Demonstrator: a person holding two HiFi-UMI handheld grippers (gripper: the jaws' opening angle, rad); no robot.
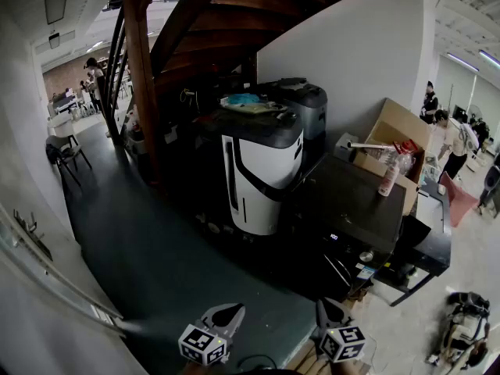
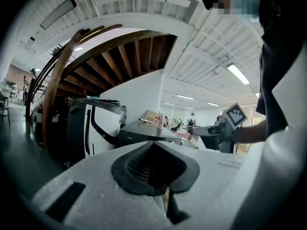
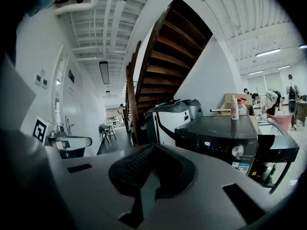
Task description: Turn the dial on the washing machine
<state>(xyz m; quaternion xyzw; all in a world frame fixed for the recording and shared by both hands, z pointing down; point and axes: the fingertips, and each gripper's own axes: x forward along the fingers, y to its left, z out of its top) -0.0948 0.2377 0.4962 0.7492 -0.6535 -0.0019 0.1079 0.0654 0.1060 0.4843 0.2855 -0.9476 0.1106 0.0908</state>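
Observation:
The black washing machine (image 1: pixel 355 201) stands right of centre in the head view, with a lit display (image 1: pixel 333 237) and a silver dial (image 1: pixel 366 256) on its front panel. In the right gripper view the dial (image 3: pixel 237 151) sits right of the display (image 3: pixel 207 143), well ahead of the jaws. My left gripper (image 1: pixel 226 313) and right gripper (image 1: pixel 330 310) hang low at the bottom edge, well short of the machine, both shut and empty. Shut jaws also show in the left gripper view (image 2: pixel 153 146) and the right gripper view (image 3: pixel 152 148).
A white-and-black appliance (image 1: pixel 262 166) stands left of the washer under a wooden staircase (image 1: pixel 144 69). A cardboard box (image 1: pixel 394 135) and a bottle (image 1: pixel 387 178) rest on the washer's top. A chair (image 1: pixel 66 153) stands far left. People (image 1: pixel 453 143) stand at right; a bag (image 1: pixel 462 326) lies on the floor.

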